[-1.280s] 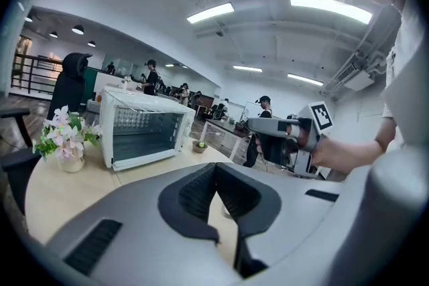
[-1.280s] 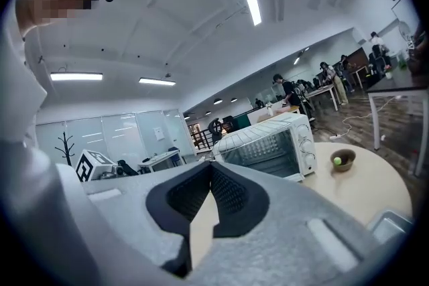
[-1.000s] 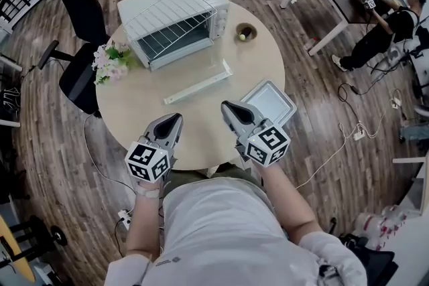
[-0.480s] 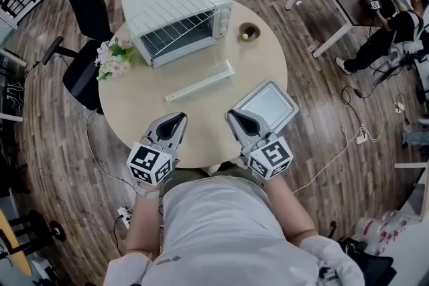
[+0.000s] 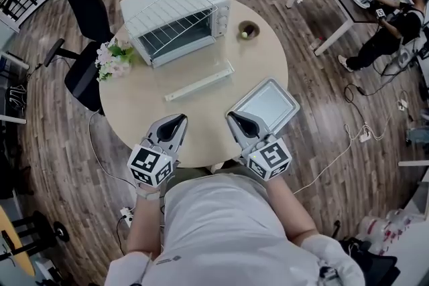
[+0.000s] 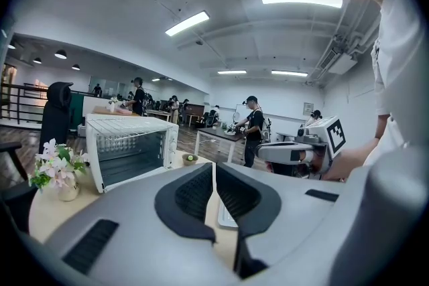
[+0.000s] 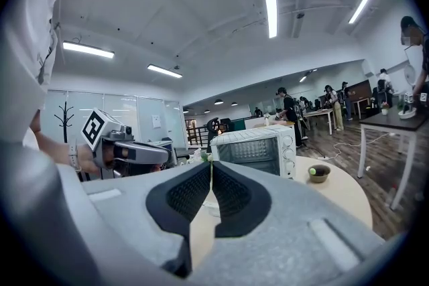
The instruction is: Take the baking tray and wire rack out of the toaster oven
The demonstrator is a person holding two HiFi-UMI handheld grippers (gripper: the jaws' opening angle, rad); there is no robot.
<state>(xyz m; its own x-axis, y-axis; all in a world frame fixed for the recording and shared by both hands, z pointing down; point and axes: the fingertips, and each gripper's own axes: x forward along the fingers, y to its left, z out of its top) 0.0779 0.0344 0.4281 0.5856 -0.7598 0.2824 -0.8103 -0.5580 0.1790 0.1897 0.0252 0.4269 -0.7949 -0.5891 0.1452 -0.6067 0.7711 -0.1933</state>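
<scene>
Head view: right tongs point(image 5: 232, 116) drawn back toward body since a second ago, off baking tray point(image 5: 268, 102). Tray flat on bench point(image 5: 147, 104), right side. Left tongs point(image 5: 178, 118) barely shifted. Wire rack point(image 5: 167, 9) atop toaster oven point(image 5: 220, 18), door down.
Left gripper view: left tongs point(image 6: 214, 167) pressed together, nothing pinched; oven point(image 6: 131, 151) well ahead.
Right gripper view: right tongs point(image 7: 211, 167) pressed together, empty.
Judgement: both items out, hands retreating, task looks finished.
</scene>
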